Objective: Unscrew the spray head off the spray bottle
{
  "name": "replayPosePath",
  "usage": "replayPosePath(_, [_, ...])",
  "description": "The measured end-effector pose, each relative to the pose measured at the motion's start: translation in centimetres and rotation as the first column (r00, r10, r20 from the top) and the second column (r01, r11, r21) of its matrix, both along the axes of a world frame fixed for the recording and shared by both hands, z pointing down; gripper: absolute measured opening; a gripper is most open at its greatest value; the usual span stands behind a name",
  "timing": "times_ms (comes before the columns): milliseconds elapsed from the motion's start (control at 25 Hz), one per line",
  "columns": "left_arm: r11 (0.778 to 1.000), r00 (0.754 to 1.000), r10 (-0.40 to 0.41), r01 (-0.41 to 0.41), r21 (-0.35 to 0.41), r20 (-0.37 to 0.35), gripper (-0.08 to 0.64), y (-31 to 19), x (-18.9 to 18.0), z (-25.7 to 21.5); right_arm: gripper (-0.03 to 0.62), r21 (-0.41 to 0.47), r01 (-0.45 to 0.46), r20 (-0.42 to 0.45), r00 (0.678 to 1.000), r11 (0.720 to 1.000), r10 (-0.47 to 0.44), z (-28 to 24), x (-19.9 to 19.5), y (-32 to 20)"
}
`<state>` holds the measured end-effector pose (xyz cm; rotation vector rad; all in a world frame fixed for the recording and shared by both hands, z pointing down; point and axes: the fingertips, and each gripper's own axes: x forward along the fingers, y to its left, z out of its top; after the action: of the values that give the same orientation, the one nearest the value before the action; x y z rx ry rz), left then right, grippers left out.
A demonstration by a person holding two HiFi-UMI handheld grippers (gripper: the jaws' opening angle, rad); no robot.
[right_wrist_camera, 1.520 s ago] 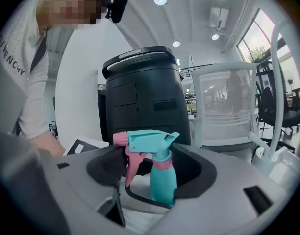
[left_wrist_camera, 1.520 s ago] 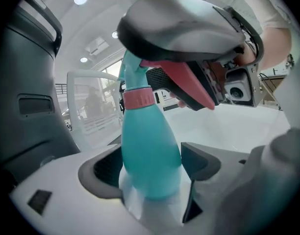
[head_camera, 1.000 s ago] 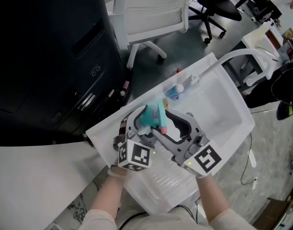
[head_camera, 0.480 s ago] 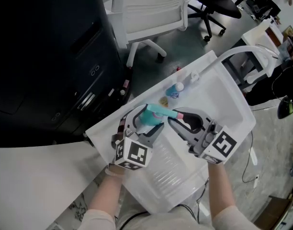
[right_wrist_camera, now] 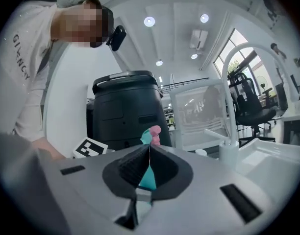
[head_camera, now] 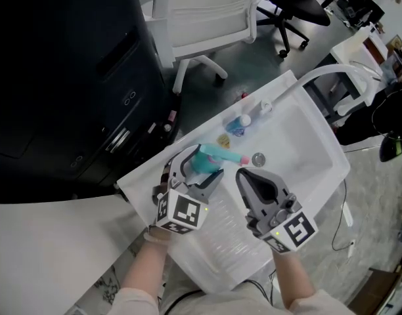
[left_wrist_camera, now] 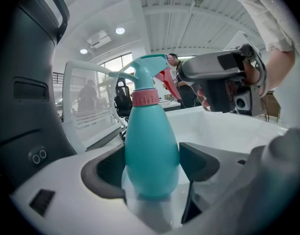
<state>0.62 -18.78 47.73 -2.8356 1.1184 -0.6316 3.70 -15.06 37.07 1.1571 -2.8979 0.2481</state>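
A teal spray bottle point(left_wrist_camera: 151, 146) with a pink collar point(left_wrist_camera: 144, 98) and a teal spray head point(left_wrist_camera: 147, 67) stands upright between my left gripper's point(left_wrist_camera: 151, 163) jaws, which are shut on its body. In the head view the bottle point(head_camera: 207, 157) is held over the white sink point(head_camera: 312, 143), with its pink nozzle tip point(head_camera: 244, 157) pointing right. My right gripper point(head_camera: 243, 175) sits just right of the bottle, apart from it. Its jaws have just been closing and now meet with nothing between them point(right_wrist_camera: 149, 163); the bottle point(right_wrist_camera: 150, 177) shows behind them.
A curved white faucet point(head_camera: 332, 74) rises at the sink's far side above the drain point(head_camera: 258, 159). A small blue-labelled bottle point(head_camera: 239, 125) lies on the sink's back rim. A black cabinet point(head_camera: 56, 77) stands to the left, with a white chair point(head_camera: 207, 12) beyond.
My right gripper, open around the spray head a second ago, has drawn back from the bottle and closed empty. The nozzle has swung round to point right. The left gripper has kept still.
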Motion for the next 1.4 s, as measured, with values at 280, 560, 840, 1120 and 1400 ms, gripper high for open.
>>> replayPosePath(280, [1.0,1.0,0.006,-0.006,0.003,-0.013,0.345,0.1,-0.1,0.0,0.005,-0.029,-0.081,0.003,0.997,0.996,0.081,0.5,0.3,-2.8])
replayPosePath(560, [1.0,0.999,0.026,-0.026,0.003,-0.024,0.344,0.6,0.1,-0.1,0.005,-0.028,-0.014,0.034,0.999,1.0,0.015,0.2,-1.4,-5.9])
replayPosePath(840, [1.0,0.999,0.021,-0.021,-0.001,-0.025,0.344,0.6,0.1,-0.1,0.009,-0.05,0.041,0.036,0.999,0.998,-0.039,0.0,-2.1,-6.8])
replayPosePath(1120, [1.0,0.999,0.011,-0.012,-0.004,-0.033,0.342,0.6,0.0,-0.1,0.234,-0.049,0.057,0.089,0.995,0.997,-0.052,-2.3,-2.3,-2.0])
replayPosePath(1400, [1.0,0.999,0.0,0.0,-0.009,-0.041,0.342,0.6,0.1,0.0,0.281,-0.011,-0.075,-0.166,0.983,0.997,0.072,0.6,-2.9,-1.7])
